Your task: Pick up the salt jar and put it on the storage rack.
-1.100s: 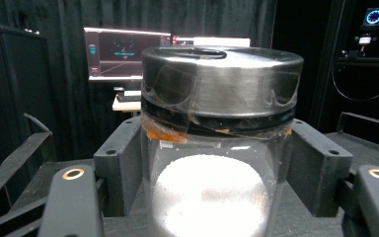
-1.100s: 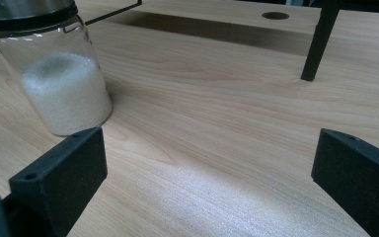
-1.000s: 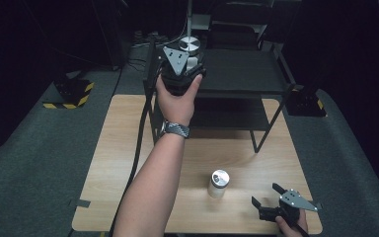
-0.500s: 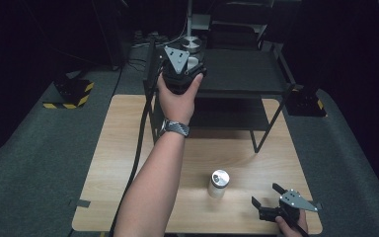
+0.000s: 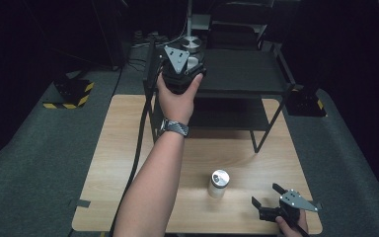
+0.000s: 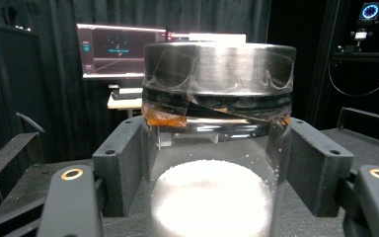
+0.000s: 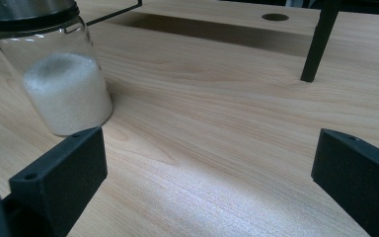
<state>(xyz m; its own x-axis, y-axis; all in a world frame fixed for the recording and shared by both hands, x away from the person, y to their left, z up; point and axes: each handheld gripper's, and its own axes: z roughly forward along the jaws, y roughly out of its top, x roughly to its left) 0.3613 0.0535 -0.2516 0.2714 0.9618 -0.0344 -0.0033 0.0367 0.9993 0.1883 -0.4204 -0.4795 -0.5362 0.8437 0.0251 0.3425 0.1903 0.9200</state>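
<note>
The jar sits between my left tongs, both pads clamped on its glass just under the metal lid, on the top of the black shelf. Glass is slick, breakable and salt-heavy, so I grip firmly there. My right tongs hang wide and empty near a second jar.

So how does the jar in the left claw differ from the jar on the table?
The jar in the left claw sits on the black shelf, gripped by the left claw; the jar on the table stands free on the wooden table, outside the open right claw. Both hold white grains under metal lids.
</note>
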